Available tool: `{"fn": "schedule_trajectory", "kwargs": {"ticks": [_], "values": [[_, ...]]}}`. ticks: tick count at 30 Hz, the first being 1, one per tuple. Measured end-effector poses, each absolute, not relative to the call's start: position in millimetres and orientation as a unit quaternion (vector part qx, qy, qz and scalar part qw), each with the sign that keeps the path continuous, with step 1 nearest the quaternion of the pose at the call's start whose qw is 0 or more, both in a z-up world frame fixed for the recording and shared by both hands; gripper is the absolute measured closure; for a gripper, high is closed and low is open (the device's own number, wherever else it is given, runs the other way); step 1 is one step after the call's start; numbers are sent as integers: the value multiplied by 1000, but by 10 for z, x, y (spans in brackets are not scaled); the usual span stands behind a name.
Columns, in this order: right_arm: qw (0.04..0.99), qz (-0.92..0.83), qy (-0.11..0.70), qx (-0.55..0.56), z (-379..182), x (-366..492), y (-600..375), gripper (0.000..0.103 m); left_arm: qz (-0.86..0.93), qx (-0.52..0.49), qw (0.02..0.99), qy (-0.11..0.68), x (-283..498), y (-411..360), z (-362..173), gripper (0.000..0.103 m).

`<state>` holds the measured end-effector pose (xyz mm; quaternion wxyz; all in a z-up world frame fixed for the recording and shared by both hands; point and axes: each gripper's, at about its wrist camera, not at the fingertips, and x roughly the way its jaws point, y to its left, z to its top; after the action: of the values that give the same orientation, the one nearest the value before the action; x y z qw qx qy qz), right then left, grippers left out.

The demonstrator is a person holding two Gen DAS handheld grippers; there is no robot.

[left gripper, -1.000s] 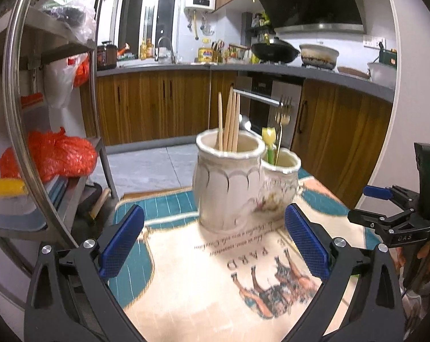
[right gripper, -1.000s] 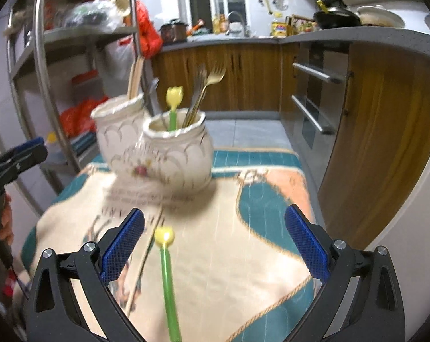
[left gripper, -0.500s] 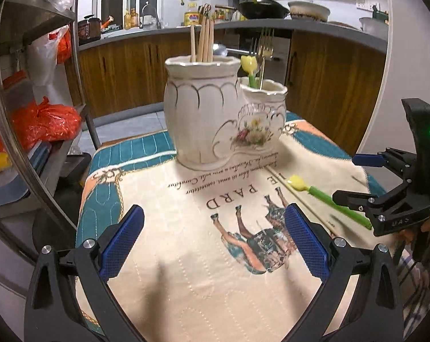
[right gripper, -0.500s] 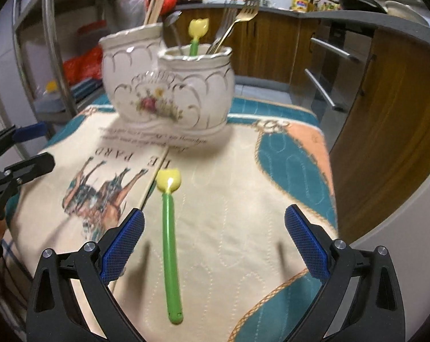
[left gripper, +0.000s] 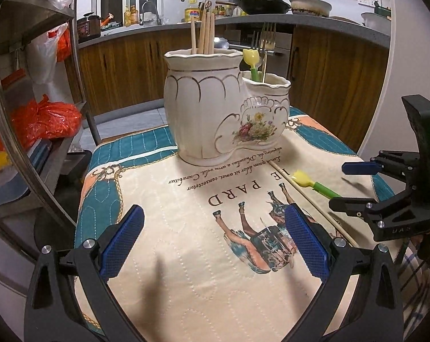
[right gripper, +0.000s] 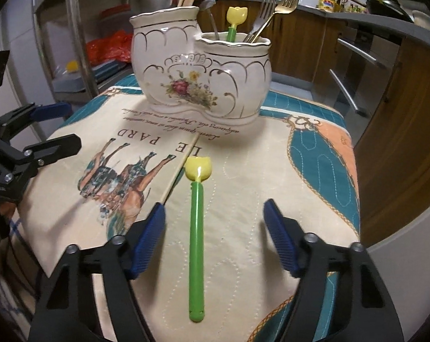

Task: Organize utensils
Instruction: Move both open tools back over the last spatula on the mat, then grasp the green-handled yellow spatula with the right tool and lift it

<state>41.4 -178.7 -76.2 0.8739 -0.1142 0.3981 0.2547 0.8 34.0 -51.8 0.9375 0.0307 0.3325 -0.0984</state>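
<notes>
A white ceramic two-pot holder (right gripper: pixel 200 77) (left gripper: pixel 223 114) stands at the far side of the tablecloth. Its taller pot holds chopsticks (left gripper: pixel 203 31); its lower pot holds forks (right gripper: pixel 275 8) and a green tulip-tipped spoon (right gripper: pixel 235 20). A second green spoon with a yellow tulip tip (right gripper: pixel 196 228) (left gripper: pixel 312 183) lies flat on the cloth, beside a single chopstick (right gripper: pixel 178 175). My right gripper (right gripper: pixel 215 236) is open low over the cloth, its fingers either side of the spoon's handle, not touching it. My left gripper (left gripper: pixel 212 245) is open and empty above the cloth.
A metal shelf rack (left gripper: pixel 29 142) with orange bags stands left of the table. Wooden kitchen cabinets (left gripper: pixel 337 85) and an oven are behind and to the right. The table's edges are near on the right (right gripper: pixel 360 228) and the left.
Both grippers have pulled back from the holder and dropped lower. The right gripper has come down over the lying spoon, and its jaws have narrowed around the handle.
</notes>
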Motion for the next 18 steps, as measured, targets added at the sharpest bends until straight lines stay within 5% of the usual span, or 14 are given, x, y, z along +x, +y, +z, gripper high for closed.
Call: {"fn": "schedule_trajectory", "kwargs": {"ticks": [13, 18], "values": [[864, 272, 412, -98, -815, 483, -1725, 69, -106, 36, 936, 334, 5, 257, -533, 6], [864, 278, 409, -98, -812, 487, -1718, 93, -105, 41, 935, 336, -2, 217, -520, 6]]}}
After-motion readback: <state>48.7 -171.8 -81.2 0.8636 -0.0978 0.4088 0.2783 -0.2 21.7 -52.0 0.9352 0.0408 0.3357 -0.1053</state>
